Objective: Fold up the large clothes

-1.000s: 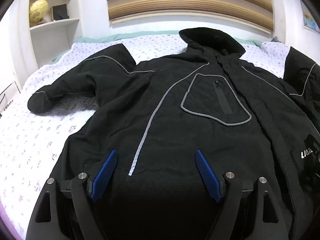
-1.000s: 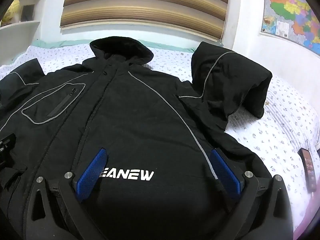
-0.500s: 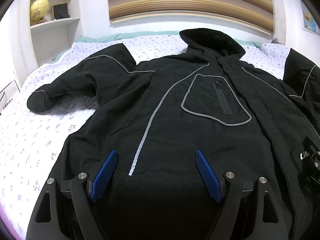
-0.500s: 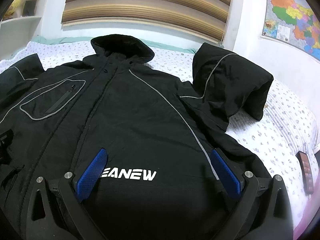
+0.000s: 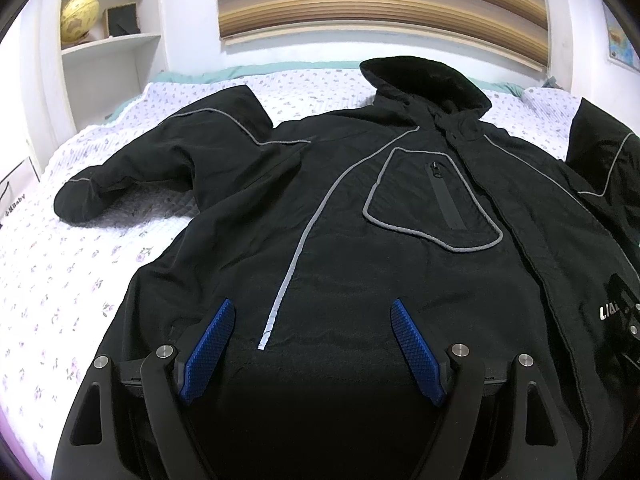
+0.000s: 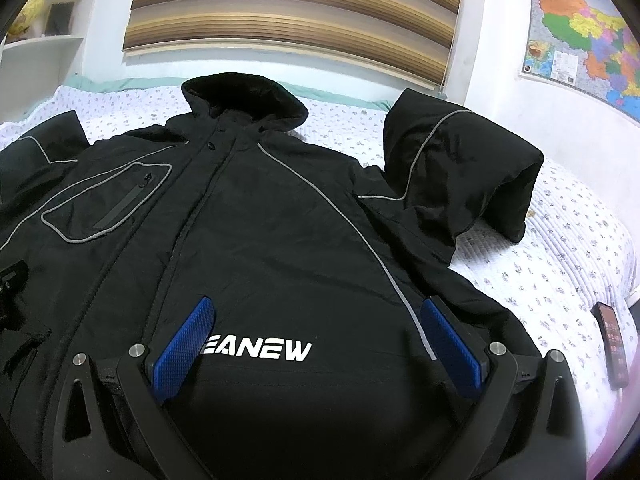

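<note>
A large black hooded jacket (image 5: 360, 208) with grey piping lies front up on the bed, also in the right wrist view (image 6: 256, 220). Its left sleeve (image 5: 152, 168) stretches out to the left; its right sleeve (image 6: 464, 172) is bunched up and folded over. White lettering (image 6: 260, 350) sits on the lower front. My left gripper (image 5: 310, 344) is open and empty over the lower left front. My right gripper (image 6: 318, 344) is open and empty over the lettering. Neither touches the fabric visibly.
The bed has a white flowered quilt (image 5: 52, 280). A phone (image 6: 612, 340) lies on the quilt at the right edge. A white shelf with a yellow globe (image 5: 80, 18) stands at the back left. A map (image 6: 580, 36) hangs on the right wall.
Both grippers have drifted slightly forward and up over the jacket. The jacket has not moved and the jaws stay open.
</note>
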Tool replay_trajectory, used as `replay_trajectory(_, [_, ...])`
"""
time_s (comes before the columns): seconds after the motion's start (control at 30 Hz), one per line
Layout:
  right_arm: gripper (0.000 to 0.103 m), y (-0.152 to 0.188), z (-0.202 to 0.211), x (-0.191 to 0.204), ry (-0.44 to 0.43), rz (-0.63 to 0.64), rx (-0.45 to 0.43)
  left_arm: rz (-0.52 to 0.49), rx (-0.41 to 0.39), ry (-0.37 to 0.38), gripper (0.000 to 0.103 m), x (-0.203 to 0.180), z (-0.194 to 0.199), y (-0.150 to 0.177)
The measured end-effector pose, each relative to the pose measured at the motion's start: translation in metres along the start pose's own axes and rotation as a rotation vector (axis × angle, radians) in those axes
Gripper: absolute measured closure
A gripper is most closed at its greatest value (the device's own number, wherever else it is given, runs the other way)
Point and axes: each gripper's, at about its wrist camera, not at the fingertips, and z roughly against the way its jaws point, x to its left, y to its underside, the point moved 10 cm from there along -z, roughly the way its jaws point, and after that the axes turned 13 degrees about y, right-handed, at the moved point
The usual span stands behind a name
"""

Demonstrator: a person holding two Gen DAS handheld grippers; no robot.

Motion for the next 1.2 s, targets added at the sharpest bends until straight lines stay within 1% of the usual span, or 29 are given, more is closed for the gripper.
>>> replay_trajectory(0.13, [0.0,-0.003,0.003,-0.003,0.023,0.01,0.003,-0.001,0.015,0.007,0.021,0.0,0.001,-0.001])
replay_trajectory(0.17, [0.0,-0.007,0.009,-0.007,0.034,0.002,0.007,0.002,0.035,0.021,0.021,0.001,0.003,-0.002])
replay_trajectory(0.2, [0.0,-0.012,0.016,-0.01,0.033,-0.009,-0.004,0.012,0.055,0.061,0.021,0.0,0.009,-0.005])
replay_trajectory(0.23, [0.0,-0.023,0.033,-0.013,-0.014,-0.044,-0.012,0.035,0.054,0.112,0.022,0.0,0.02,-0.011])
replay_trajectory(0.3, [0.0,-0.046,0.064,-0.013,-0.114,-0.103,-0.042,0.08,0.032,0.166,0.021,0.01,0.044,-0.026])
replay_trajectory(0.33, [0.0,-0.056,0.073,-0.012,-0.14,-0.118,-0.039,0.097,0.029,0.178,0.021,0.02,0.059,-0.037])
replay_trajectory(0.4, [0.0,-0.082,0.088,-0.001,-0.215,-0.136,0.002,0.113,0.001,0.202,0.021,0.044,0.088,-0.062])
replay_trajectory(0.47, [0.0,-0.102,0.093,0.018,-0.334,-0.156,0.029,0.154,-0.033,0.233,0.021,0.083,0.111,-0.086])
replay_trajectory(0.5, [0.0,-0.103,0.09,0.029,-0.341,-0.134,0.03,0.182,-0.043,0.22,0.021,0.11,0.118,-0.096])
replay_trajectory(0.53, [0.0,-0.103,0.08,0.04,-0.344,-0.127,0.021,0.207,-0.063,0.19,0.021,0.135,0.122,-0.105])
replay_trajectory(0.57, [0.0,-0.099,0.069,0.05,-0.32,-0.107,-0.012,0.248,-0.042,0.163,0.021,0.163,0.12,-0.111])
replay_trajectory(0.6, [0.0,-0.093,0.059,0.057,-0.294,-0.089,-0.045,0.294,-0.064,0.128,0.021,0.195,0.12,-0.116])
replay_trajectory(0.63, [0.0,-0.08,0.042,0.072,-0.233,-0.029,-0.104,0.335,-0.085,0.1,0.021,0.224,0.119,-0.118])
replay_trajectory(0.67, [0.0,-0.056,0.02,0.081,-0.198,-0.004,-0.082,0.385,-0.096,0.095,0.021,0.251,0.115,-0.117])
replay_trajectory(0.7, [0.0,-0.031,-0.001,0.091,-0.184,0.017,-0.011,0.426,-0.087,0.08,0.021,0.277,0.109,-0.117])
replay_trajectory(0.73, [0.007,-0.021,-0.01,0.095,-0.188,0.025,0.058,0.455,-0.109,0.081,0.021,0.295,0.105,-0.117])
replay_trajectory(0.77, [0.009,-0.024,-0.012,0.099,-0.193,0.031,0.068,0.476,-0.126,0.063,0.021,0.314,0.098,-0.119])
replay_trajectory(0.8, [0.009,-0.024,-0.014,0.097,-0.208,0.027,0.07,0.513,-0.137,0.039,0.021,0.336,0.09,-0.119])
replay_trajectory(0.83, [0.002,-0.027,-0.01,0.097,-0.226,0.016,0.039,0.555,-0.14,0.031,0.021,0.354,0.079,-0.118])
replay_trajectory(0.87, [0.0,-0.028,-0.009,0.097,-0.226,0.013,0.026,0.599,-0.136,0.031,0.021,0.369,0.07,-0.114])
replay_trajectory(0.9, [0.0,-0.028,-0.011,0.099,-0.217,0.02,0.023,0.647,-0.146,0.029,0.021,0.385,0.056,-0.114])
replay_trajectory(0.93, [0.0,-0.028,-0.014,0.102,-0.215,0.028,0.02,0.711,-0.124,0.022,0.022,0.403,0.039,-0.108])
replay_trajectory(1.0, [0.0,-0.026,-0.021,0.107,-0.221,0.032,0.042,0.786,-0.096,0.044,0.022,0.424,0.011,-0.098])
replay_trajectory(1.03, [0.0,-0.025,-0.021,0.108,-0.226,0.027,0.048,0.822,-0.086,0.056,0.023,0.431,-0.002,-0.093])
replay_trajectory(1.07, [0.0,-0.025,-0.026,0.11,-0.234,0.022,0.055,0.847,-0.093,0.071,0.026,0.437,-0.013,-0.09])
replay_trajectory(1.13, [0.0,-0.027,-0.021,0.109,-0.247,0.005,0.064,0.846,-0.106,0.102,0.027,0.441,-0.03,-0.09])
replay_trajectory(1.2, [0.0,-0.022,-0.025,0.108,-0.253,0.001,0.085,0.823,-0.111,0.093,0.028,0.439,-0.039,-0.093])
